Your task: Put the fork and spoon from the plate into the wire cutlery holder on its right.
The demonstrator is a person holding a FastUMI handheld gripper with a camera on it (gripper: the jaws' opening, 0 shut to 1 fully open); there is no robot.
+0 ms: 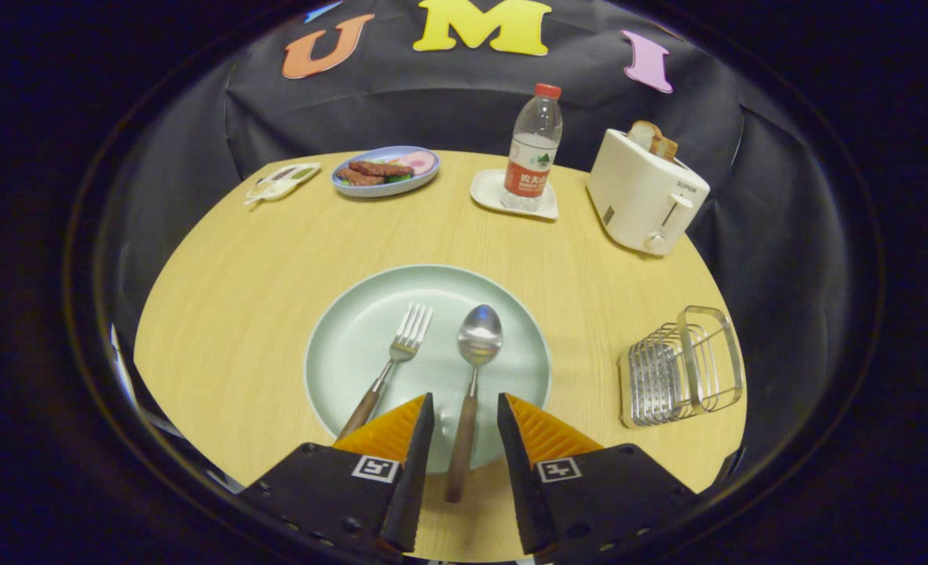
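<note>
A pale green plate lies on the round wooden table just ahead of my fingers. On it rest a fork at the left and a spoon at the right, both with wooden handles pointing toward me. My gripper is open, and the spoon's handle runs through the gap between the two fingers without either finger touching it. The fork's handle passes just outside the left finger. The wire cutlery holder stands on the table to the right of the plate, near the table's edge.
A white toaster with bread in it stands at the far right. A water bottle stands on a small white tray beyond the plate. A blue plate of food and a sachet lie at the far left.
</note>
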